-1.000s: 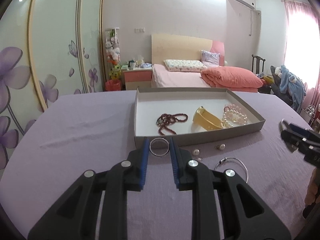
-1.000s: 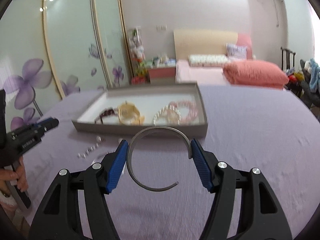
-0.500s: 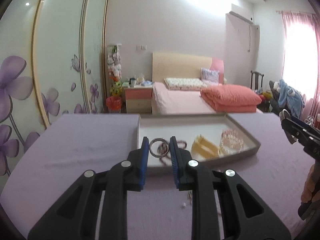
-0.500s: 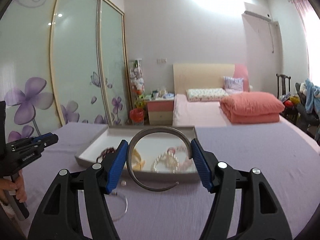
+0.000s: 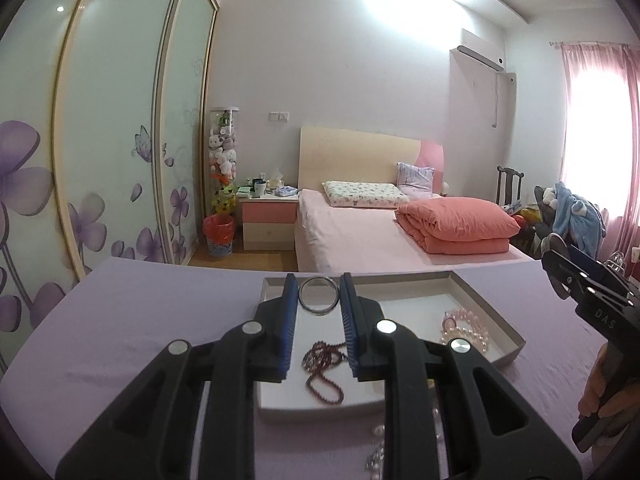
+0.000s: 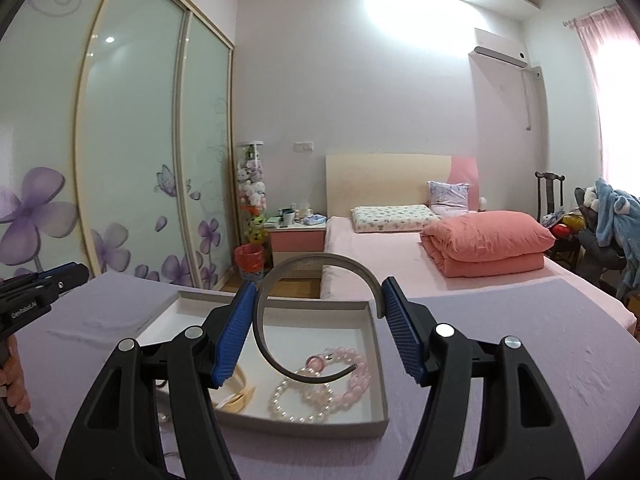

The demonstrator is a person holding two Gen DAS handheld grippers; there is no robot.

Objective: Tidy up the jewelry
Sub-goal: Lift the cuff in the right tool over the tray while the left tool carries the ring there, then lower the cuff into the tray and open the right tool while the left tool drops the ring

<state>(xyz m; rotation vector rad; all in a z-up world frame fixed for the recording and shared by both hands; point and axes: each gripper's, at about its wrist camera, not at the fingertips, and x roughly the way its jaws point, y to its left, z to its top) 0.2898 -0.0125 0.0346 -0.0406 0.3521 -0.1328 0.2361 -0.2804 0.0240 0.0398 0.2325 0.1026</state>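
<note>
My left gripper (image 5: 319,294) is shut on a small silver ring bangle (image 5: 319,307) and holds it above the grey tray (image 5: 486,306). The tray holds a dark red bead necklace (image 5: 322,364) and a pink bead bracelet (image 5: 466,326). My right gripper (image 6: 318,300) is shut on a large open grey metal bangle (image 6: 280,280) above the tray (image 6: 374,364). Under it lie a white pearl bracelet (image 6: 300,400), the pink bead bracelet (image 6: 348,364) and a cream band (image 6: 240,392).
The tray sits on a table with a lilac cloth (image 5: 120,320). Small pearl pieces (image 5: 376,452) lie on the cloth in front of the tray. A bed (image 6: 440,248) and a wardrobe with glass doors (image 6: 132,160) stand behind the table.
Both grippers have lifted their bangles off the cloth and moved forward over the tray, which now lies lower and closer in both views.
</note>
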